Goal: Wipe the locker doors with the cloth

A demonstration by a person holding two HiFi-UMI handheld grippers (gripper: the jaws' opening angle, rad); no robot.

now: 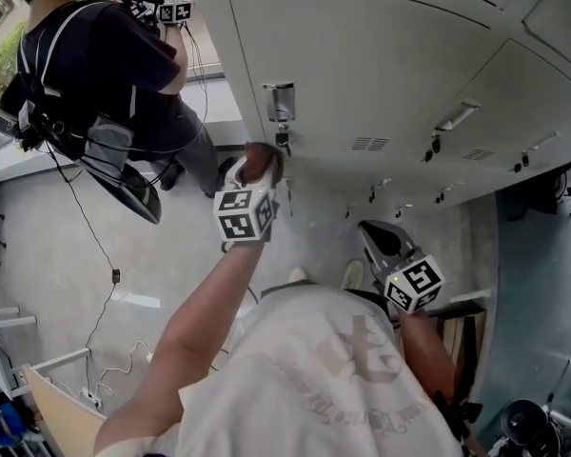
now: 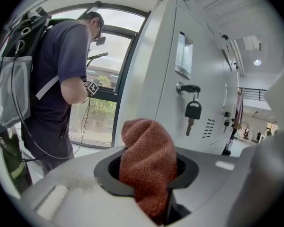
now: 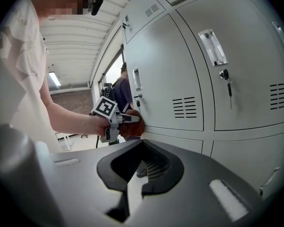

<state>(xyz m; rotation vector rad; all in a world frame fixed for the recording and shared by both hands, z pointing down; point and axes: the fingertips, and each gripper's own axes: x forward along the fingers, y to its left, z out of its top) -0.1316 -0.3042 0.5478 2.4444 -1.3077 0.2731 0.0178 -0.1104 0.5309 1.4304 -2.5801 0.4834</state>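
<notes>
The left gripper has its jaws pressed together on the cloth, a rust-red knitted wad that bulges up and out past the jaw tips; its marker cube sits just behind the person's hand. From the right gripper view the bunched cloth lies against the lower part of a pale grey locker door, close to that door's bottom edge. In the head view the cloth sits just below the door's lock; a black-headed key hangs from that lock, a little beyond the cloth and apart from it.

The right gripper is held lower and back from the lockers, near the person's body; its jaws stand a little apart with nothing between them, only floor showing through the gap. Louvred vent slots mark the door in front of it; a neighbouring door carries its own small key.

Further off to the left, by a window, another person in a dark shirt and a strapped harness faces away, holding a gripper of their own; cables trail across the light floor.
</notes>
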